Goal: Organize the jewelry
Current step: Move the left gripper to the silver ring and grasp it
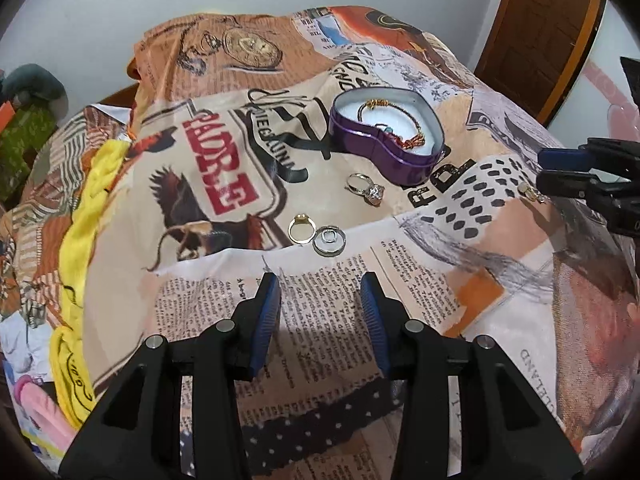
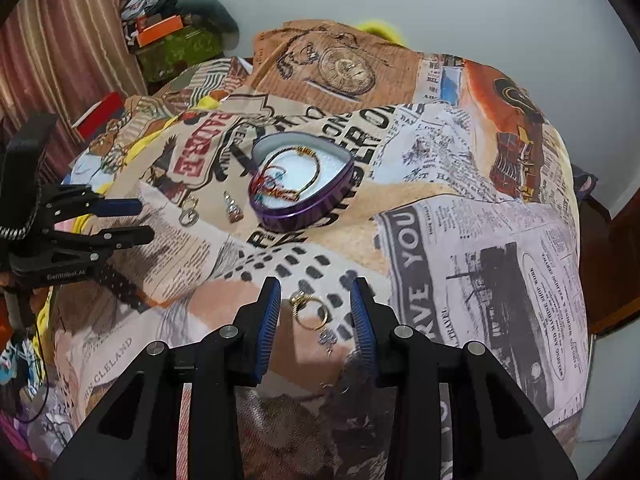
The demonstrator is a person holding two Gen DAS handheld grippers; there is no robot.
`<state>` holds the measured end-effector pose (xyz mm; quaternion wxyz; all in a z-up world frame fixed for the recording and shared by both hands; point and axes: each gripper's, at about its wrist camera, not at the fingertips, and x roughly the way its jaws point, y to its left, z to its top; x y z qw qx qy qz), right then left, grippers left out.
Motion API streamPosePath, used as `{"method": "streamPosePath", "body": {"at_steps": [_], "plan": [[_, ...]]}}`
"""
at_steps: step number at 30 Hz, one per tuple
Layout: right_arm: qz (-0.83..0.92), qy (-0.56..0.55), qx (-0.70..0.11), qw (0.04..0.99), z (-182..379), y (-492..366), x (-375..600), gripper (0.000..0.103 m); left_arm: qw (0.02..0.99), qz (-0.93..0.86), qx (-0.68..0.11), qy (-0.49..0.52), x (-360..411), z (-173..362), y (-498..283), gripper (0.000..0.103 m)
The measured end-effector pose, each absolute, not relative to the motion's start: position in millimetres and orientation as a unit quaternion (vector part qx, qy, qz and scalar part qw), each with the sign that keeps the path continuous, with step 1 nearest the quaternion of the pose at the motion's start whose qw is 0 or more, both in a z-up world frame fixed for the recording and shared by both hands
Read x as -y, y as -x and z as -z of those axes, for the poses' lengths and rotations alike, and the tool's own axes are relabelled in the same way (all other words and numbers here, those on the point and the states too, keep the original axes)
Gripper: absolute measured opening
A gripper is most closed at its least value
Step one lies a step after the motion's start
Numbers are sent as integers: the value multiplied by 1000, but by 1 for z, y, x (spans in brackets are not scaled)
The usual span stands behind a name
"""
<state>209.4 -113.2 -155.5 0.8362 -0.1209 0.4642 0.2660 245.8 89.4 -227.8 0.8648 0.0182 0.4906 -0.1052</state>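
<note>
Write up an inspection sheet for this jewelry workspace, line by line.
Surface: bed or table draped in a newspaper-collage print cloth, wrinkled.
Job's things: open purple heart-shaped tin holding a bracelet; stone-set ring, gold ring and silver ring loose on the cloth; another gold ring lies between the right gripper's fingers.
Clutter: yellow cloth at the left edge.
Grippers: left gripper open, over bare cloth; right gripper open around the ring.
Cables: black cord, near the left gripper.
Surroundings: white wall, striped curtain, wooden door.
</note>
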Motion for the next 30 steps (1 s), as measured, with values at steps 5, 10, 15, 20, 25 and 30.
{"method": "streamPosePath", "body": {"at_steps": [5,10,15,20,25,30], "plan": [[-259,127,-468,835,165,-207,112,33,861,118,-494,3,-89,237,-257,37],[-263,122,-475,831,170,-209,113,33,856,130,-500,9,-84,247,-268,32],[-271,123,-475,828,170,-207,111,33,860,122,-496,11,-82,250,-274,32],[-274,129,-484,821,177,-209,108,31,863,119,-491,15,-84,252,-279,32],[-277,130,-485,819,179,-209,107,18,868,116,-482,15,-83,254,-279,31],[-276,128,-480,823,179,-208,108,17,875,108,-471,1,-80,255,-276,23]]}}
